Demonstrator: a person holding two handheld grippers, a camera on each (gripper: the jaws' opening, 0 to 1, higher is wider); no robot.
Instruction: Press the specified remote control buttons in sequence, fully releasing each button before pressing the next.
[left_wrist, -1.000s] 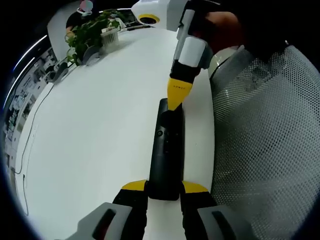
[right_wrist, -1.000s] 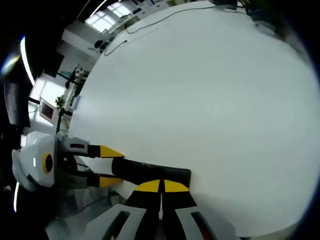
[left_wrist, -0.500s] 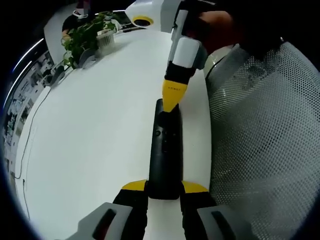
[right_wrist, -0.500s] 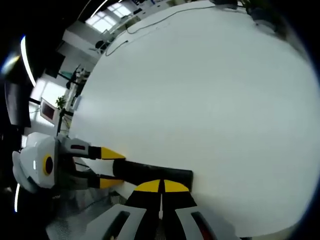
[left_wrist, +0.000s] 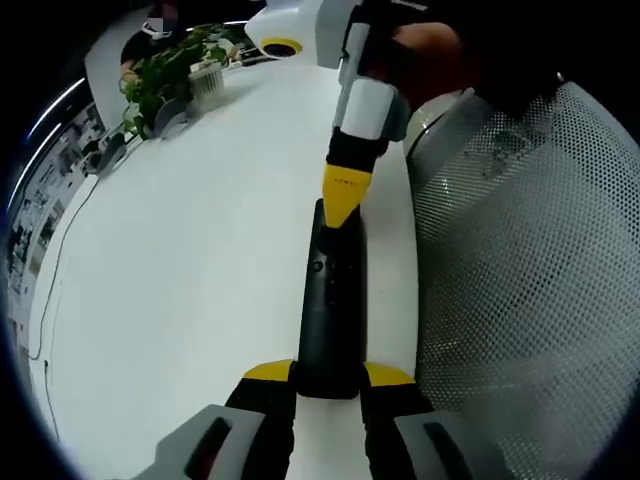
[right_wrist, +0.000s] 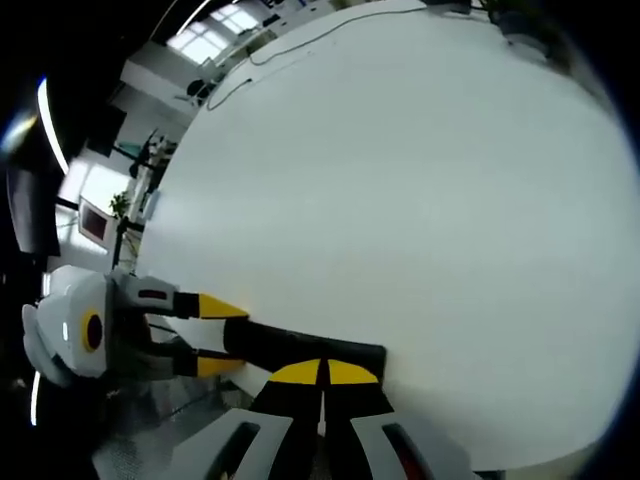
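The left gripper (left_wrist: 328, 376) clamps the near end of the remote control (left_wrist: 331, 300); the right gripper (right_wrist: 322, 372), jaws closed, apparently touches its far end.

Bright even light, soft shadows, fisheye-warped edges.

You are working on a smooth, matt white bench (left_wrist: 200, 260), giving back only a soft sheen. The remote control (left_wrist: 331, 310) is showing as matt black plastic with small, slightly glossy buttons. Your left gripper (left_wrist: 330, 385) and right gripper (left_wrist: 344, 205) are presenting smooth yellow plastic tips on black and white casings. Beside you, a chair back (left_wrist: 530, 300) is appearing as white perforated mesh.
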